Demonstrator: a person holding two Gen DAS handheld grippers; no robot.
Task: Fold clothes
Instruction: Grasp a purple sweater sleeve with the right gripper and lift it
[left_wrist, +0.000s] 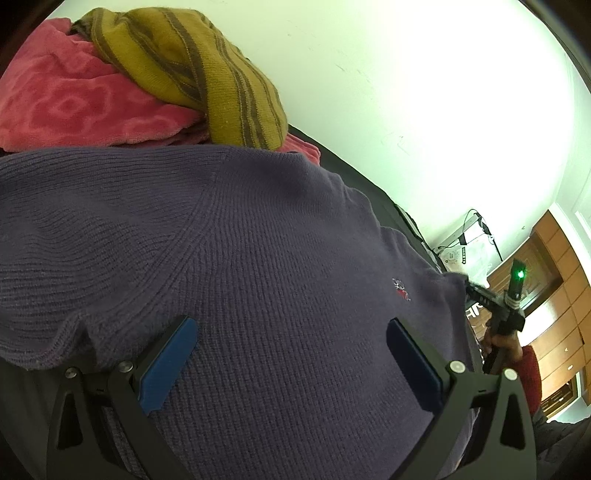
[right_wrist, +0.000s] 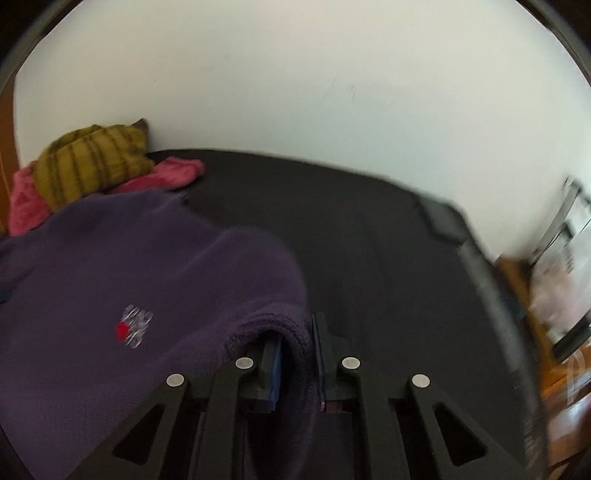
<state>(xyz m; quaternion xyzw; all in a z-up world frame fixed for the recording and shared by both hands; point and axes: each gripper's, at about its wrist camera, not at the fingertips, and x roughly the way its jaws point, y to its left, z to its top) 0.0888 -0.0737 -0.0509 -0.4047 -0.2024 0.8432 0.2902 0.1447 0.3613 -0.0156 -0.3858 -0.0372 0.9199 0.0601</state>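
Purple knit sweater (left_wrist: 258, 240): spread over the black counter (right_wrist: 369, 229), filling the space ahead of and under the left tongs; a small red and white chest logo (right_wrist: 135, 330) sits left of the right tongs.
Left tongs (left_wrist: 291, 354): jaws spread wide, blue pads (left_wrist: 168, 365) hanging just over the sweater's body, nothing gripped between them.
Right tongs (right_wrist: 297, 354): jaws nearly together, pinching a ribbed edge of the sweater; the fabric rises in a hump just ahead of the pads and runs back between them.
Right hand (left_wrist: 506, 345): seen from the left wrist at the sweater's far right edge, holding the tongs' handle, a red sleeve (left_wrist: 530, 373) at the wrist.
Pink towel (left_wrist: 74, 107): bunched beyond the sweater, far ahead and left of both tongs, by the white wall (right_wrist: 295, 92).
Mustard striped garment (left_wrist: 192, 66): heaped on top of the pink towel.
Counter: bare black surface ahead and right of the right tongs.
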